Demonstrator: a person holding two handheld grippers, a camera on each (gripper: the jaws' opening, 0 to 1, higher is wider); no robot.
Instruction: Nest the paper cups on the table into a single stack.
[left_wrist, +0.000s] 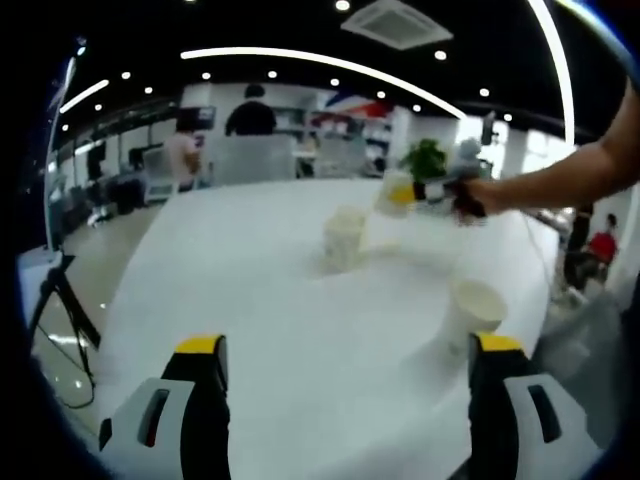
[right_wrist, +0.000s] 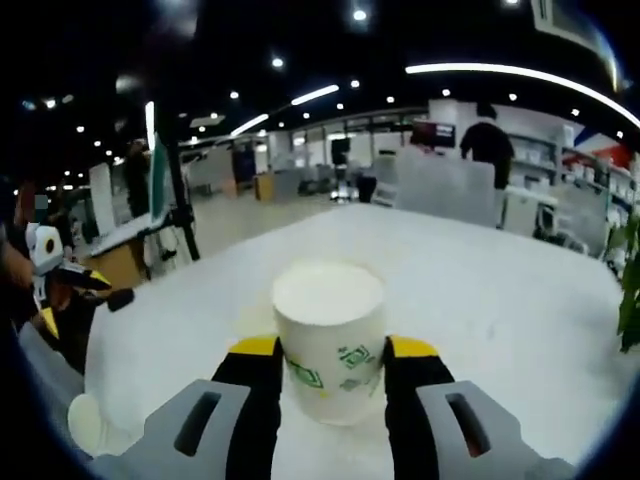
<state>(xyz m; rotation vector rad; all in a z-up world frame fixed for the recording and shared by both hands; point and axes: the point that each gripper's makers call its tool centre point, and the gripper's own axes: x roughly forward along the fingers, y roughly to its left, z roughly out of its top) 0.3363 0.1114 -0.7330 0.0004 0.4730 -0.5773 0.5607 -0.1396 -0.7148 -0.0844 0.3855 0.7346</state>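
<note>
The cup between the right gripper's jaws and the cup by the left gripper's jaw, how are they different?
The held cup sits upside down, flat base up, clamped by the right gripper; the free cup stands mouth up on the table, ungripped beside the open left gripper. The held cup shows green printed marks; the free cup looks plain, though blurred. Both are pale paper cups.
</note>
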